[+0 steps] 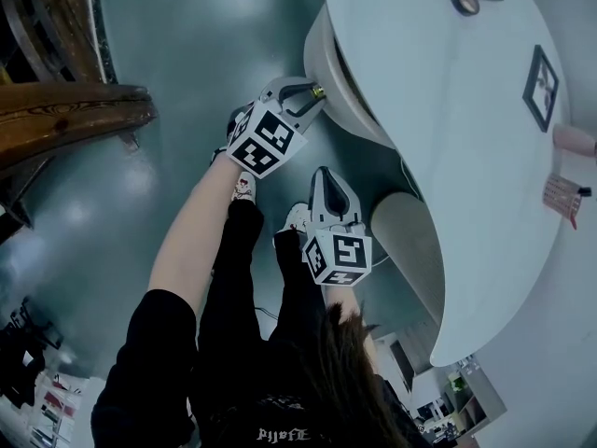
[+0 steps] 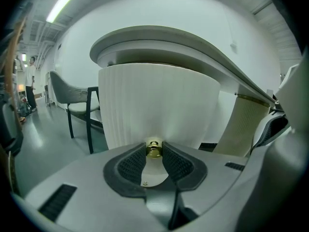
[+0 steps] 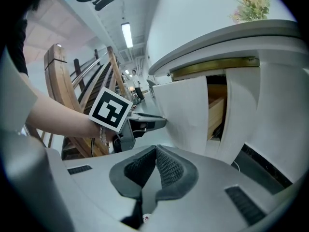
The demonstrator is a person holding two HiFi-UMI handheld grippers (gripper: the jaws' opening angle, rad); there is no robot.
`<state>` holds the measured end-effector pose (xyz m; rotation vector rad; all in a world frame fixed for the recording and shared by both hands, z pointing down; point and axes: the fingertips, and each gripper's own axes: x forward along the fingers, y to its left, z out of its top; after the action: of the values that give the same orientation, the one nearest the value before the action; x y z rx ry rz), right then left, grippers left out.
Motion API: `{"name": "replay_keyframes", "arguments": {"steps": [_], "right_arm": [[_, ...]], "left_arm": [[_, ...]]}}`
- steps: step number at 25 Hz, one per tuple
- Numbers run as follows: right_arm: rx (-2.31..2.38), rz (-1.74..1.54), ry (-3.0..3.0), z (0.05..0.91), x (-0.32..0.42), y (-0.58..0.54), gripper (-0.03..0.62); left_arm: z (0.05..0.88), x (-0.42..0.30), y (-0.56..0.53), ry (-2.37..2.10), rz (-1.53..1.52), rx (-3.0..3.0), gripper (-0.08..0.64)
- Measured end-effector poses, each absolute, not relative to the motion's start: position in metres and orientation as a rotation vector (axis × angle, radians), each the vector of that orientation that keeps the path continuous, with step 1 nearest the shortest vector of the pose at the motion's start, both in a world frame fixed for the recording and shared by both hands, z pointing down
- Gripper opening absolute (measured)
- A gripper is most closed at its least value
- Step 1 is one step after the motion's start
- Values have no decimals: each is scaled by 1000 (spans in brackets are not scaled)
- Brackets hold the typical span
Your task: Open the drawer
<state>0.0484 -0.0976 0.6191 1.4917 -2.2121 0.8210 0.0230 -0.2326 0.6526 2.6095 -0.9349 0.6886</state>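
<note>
Upper centre in the head view, the left gripper [image 1: 309,91] had its jaws clamped on the brass knob [image 2: 154,149] of the drawer [image 2: 159,105]. The right gripper [image 3: 155,150] had its jaws together, empty.

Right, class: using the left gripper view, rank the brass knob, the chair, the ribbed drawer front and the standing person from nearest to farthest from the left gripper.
1. brass knob, between the jaws.
2. ribbed drawer front, straight ahead.
3. chair, to the left.
4. standing person, far left.
</note>
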Motion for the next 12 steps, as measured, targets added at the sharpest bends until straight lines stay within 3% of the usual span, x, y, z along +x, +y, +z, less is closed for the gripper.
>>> {"name": "replay_keyframes", "arguments": {"steps": [12], "right_arm": [[1475,826,-2232,607,44,-96,26]], "left_arm": [[652,8,-220,-958,724,2570,115]]}}
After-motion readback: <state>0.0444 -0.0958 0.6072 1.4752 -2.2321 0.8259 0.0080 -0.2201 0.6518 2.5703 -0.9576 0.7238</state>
